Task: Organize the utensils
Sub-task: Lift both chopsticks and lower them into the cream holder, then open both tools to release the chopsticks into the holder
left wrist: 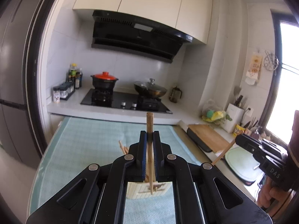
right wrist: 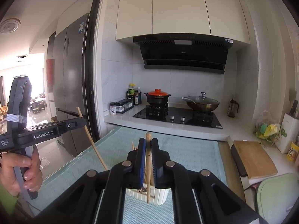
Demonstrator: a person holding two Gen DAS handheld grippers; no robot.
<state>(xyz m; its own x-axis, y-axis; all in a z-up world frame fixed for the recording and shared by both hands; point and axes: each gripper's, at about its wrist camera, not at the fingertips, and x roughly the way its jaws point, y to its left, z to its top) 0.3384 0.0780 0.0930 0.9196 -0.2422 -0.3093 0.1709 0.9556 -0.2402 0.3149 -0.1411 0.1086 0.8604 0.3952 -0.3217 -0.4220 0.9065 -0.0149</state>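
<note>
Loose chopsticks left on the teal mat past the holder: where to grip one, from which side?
Judging from the loose chopsticks: take one mid-shaft from straight above, jaws across its width. They lie flat and thin on the teal mat, so side approaches likely fail. Both hands are currently occupied.

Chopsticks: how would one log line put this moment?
left gripper: shut on chopstick | right gripper: shut on chopstick | both above white holder | more chopsticks in holder
</note>
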